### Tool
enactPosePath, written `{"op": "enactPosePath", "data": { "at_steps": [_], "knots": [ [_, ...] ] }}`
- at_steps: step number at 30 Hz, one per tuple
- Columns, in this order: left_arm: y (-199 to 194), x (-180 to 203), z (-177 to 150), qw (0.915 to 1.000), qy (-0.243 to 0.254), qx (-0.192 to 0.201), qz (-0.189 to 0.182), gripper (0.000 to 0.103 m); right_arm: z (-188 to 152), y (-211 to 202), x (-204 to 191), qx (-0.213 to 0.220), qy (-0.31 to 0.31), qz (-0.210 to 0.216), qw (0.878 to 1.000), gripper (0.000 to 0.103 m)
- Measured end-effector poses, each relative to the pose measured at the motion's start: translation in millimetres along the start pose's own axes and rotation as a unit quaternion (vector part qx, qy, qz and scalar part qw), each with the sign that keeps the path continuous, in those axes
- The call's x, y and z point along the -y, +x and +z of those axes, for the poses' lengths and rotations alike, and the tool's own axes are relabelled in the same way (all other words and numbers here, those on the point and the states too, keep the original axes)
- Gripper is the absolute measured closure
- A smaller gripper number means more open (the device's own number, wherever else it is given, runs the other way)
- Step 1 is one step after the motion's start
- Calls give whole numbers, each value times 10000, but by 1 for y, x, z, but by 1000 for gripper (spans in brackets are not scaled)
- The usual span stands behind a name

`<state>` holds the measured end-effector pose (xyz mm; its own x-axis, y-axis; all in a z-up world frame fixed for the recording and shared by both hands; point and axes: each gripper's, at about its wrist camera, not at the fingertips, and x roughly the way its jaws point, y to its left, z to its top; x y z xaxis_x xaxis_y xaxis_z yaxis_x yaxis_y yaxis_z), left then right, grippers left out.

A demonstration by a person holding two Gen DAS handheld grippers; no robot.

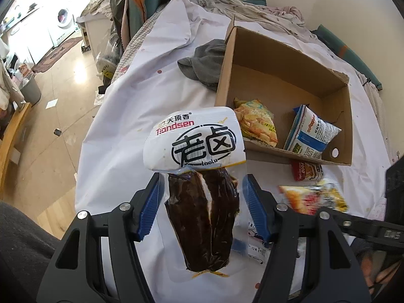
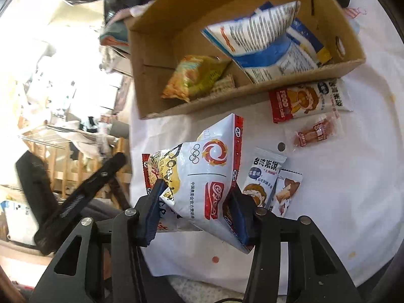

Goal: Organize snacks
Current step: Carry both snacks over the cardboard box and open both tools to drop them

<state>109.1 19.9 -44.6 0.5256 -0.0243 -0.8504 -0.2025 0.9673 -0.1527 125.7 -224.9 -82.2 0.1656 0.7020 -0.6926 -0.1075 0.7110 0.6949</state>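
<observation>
Cardboard box (image 1: 290, 80) beyond possibly gripped braised-meat pack (image 1: 199, 189).

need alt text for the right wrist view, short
The right gripper grips a crinkled white snack bag between its blue-padded jaws, above a white cloth. Beyond it a cardboard box holds a yellow-green packet and a blue-and-white bag. Several small snack packs lie on the cloth near the box.
</observation>
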Motion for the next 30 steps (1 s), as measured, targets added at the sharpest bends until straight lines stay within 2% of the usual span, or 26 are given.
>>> {"op": "enactPosePath", "data": {
  "at_steps": [9,11,15,18,24,30],
  "knots": [
    [-18,15,16,9988,307,374,102,43,7,-57,-6,823,-149,541,9950,53],
    [-18,20,21,9984,377,404,99,43,15,-66,-9,1059,-210,513,9928,53],
    [-20,34,36,9963,621,569,169,43,31,-87,-5,1512,-295,172,9879,53],
    [-23,43,51,9947,723,716,140,43,41,-98,-1,1711,-294,65,9848,53],
    [-25,62,77,9905,940,995,117,43,61,-103,4,1946,-328,8,9803,53],
    [-13,79,92,9881,1129,1044,69,43,79,-98,5,2028,-391,-37,9784,53]
  ]
}}
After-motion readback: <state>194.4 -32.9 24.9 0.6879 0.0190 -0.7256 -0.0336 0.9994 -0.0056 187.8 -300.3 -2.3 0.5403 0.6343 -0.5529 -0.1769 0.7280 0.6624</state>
